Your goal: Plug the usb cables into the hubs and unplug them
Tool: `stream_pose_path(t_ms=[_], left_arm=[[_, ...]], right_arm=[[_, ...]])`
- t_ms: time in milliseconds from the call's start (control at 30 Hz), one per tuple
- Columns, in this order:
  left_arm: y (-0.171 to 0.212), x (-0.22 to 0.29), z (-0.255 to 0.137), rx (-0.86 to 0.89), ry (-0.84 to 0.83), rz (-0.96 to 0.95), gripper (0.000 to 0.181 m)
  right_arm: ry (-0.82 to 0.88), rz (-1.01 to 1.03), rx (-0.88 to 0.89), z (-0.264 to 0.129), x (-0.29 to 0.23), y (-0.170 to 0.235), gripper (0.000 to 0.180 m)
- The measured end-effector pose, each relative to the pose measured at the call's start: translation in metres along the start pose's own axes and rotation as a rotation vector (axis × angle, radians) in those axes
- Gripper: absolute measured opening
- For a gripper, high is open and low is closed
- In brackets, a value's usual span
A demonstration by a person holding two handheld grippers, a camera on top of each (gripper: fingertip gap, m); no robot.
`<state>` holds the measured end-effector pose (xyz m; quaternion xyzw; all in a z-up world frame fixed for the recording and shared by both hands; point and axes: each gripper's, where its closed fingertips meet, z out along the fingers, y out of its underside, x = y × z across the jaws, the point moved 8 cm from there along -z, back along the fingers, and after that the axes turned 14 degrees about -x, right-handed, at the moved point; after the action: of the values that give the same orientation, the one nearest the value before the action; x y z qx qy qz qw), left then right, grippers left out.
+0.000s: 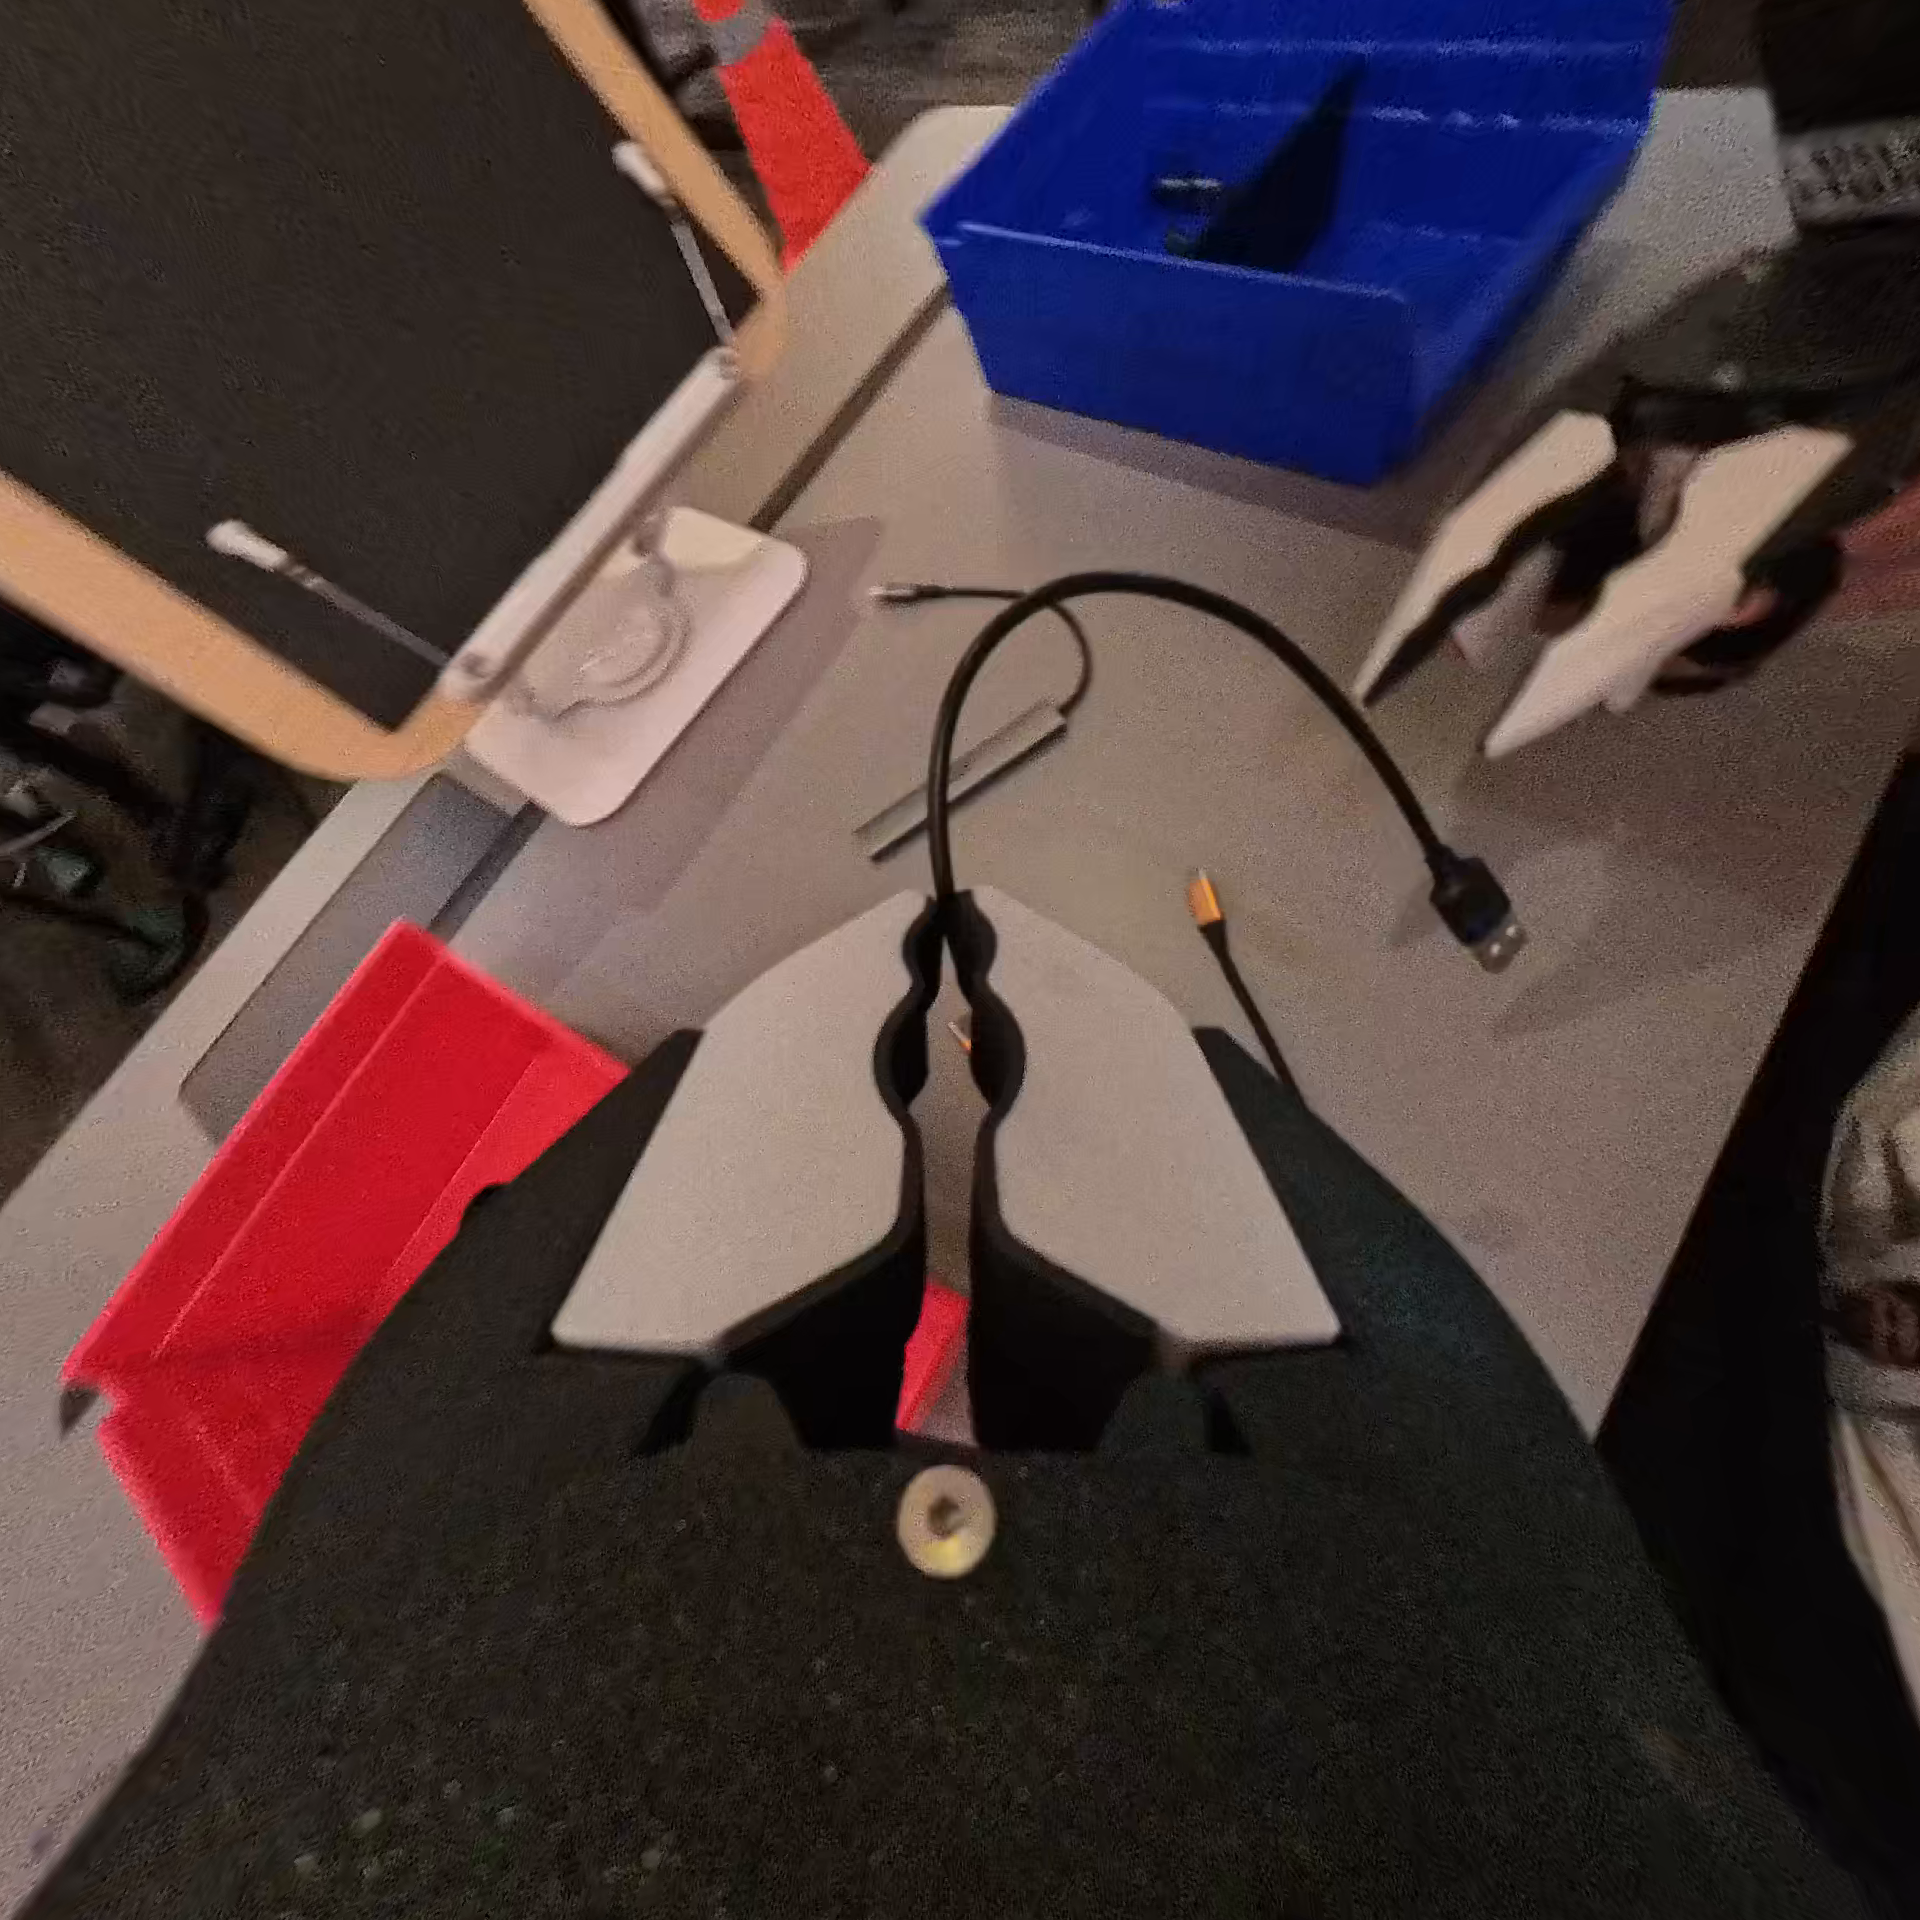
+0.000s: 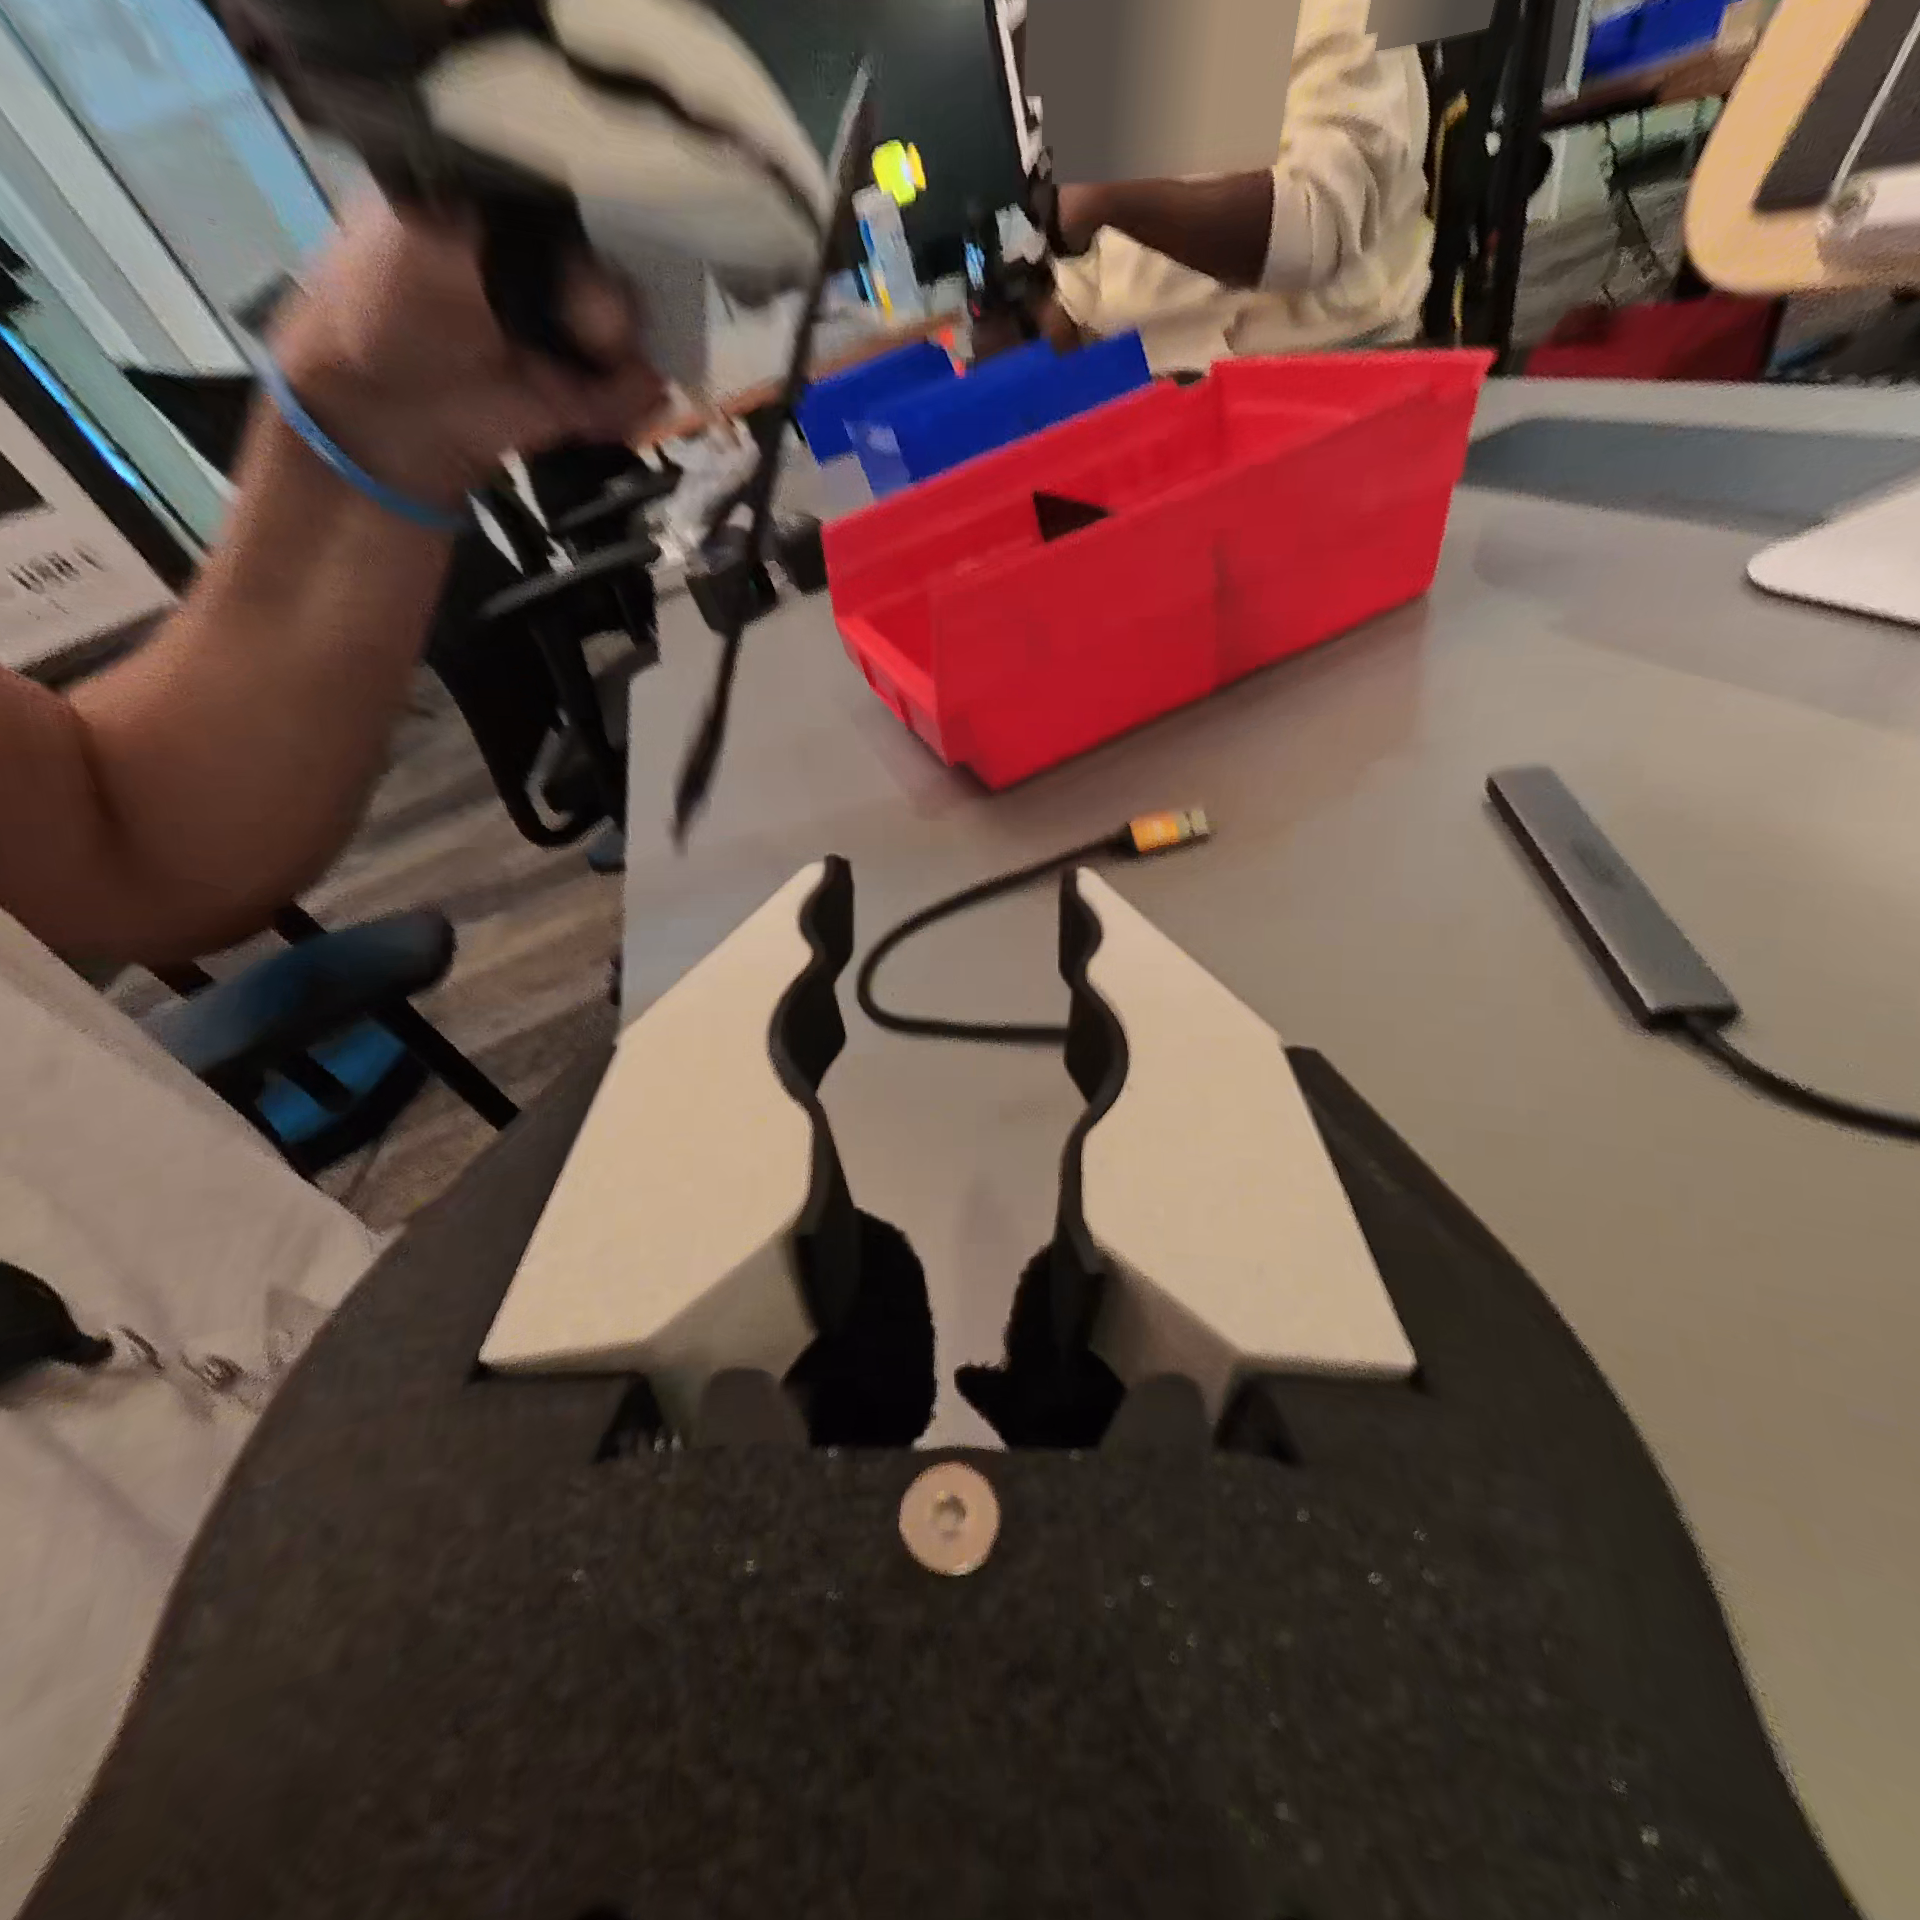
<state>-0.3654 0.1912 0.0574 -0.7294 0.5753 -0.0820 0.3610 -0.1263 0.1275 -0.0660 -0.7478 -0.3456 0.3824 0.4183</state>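
My left gripper (image 1: 948, 904) is shut on a black USB cable (image 1: 1195, 613) and holds it above the grey table (image 1: 1299, 1091). The cable arcs up and right, and its USB plug (image 1: 1475, 920) hangs free. A slim grey hub (image 1: 966, 769) lies on the table beyond the fingertips, with its thin lead curling behind it. A second black cable with an orange plug (image 1: 1205, 899) lies to the right. My right gripper (image 2: 954, 894) is open and empty, low over that cable's loop (image 2: 935, 935); the orange plug (image 2: 1169, 828) lies just ahead and the hub (image 2: 1605, 894) to its right.
A blue bin (image 1: 1278, 239) stands at the table's far side. A red bin (image 2: 1143, 582) sits near the edge. A monitor (image 1: 312, 312) on a silver stand (image 1: 644, 665) is at the left. Another person (image 2: 1299, 208) works at a table behind. A chair (image 2: 312, 997) stands beside the table. My right fingertips sit around 20 cm from my left ones. The orange plug (image 2: 1169, 828) is about 20 cm from both grippers' fingertips.
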Motion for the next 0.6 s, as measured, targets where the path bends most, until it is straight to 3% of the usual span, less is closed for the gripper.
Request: stream_pose_path(t_ms=[100,233,300,333,400,467,533,600], left_arm=[[0.0,0.032,0.039,-0.033,0.14,0.206,0.002],[-0.002,0.056,0.07,-0.055,0.148,0.385,0.002],[-0.005,0.06,0.077,-0.048,0.129,0.425,0.002],[-0.005,0.063,0.08,-0.045,0.131,0.437,0.002],[-0.003,0.067,0.083,-0.04,0.125,0.432,0.002],[0.002,0.063,0.084,-0.009,0.077,0.351,0.0],[0.01,0.051,0.083,-0.006,0.028,0.185,0.014],[0.02,0.044,0.08,0.034,0.085,-0.001,0.024]], right_arm=[[-0.065,0.039,0.047,0.003,0.002,-0.019,0.038],[-0.108,0.021,-0.066,0.02,0.005,-0.026,0.041],[-0.136,0.019,-0.151,0.03,0.006,-0.022,0.032],[-0.129,0.017,-0.189,0.033,0.008,-0.02,0.012],[-0.094,0.011,-0.151,0.032,0.011,-0.022,0.0],[0.049,0.027,-0.113,0.025,0.021,-0.027,0.0],[0.267,0.001,-0.094,0.009,0.031,-0.036,0.0],[0.48,-0.151,-0.053,-0.009,0.027,-0.051,0.0]])
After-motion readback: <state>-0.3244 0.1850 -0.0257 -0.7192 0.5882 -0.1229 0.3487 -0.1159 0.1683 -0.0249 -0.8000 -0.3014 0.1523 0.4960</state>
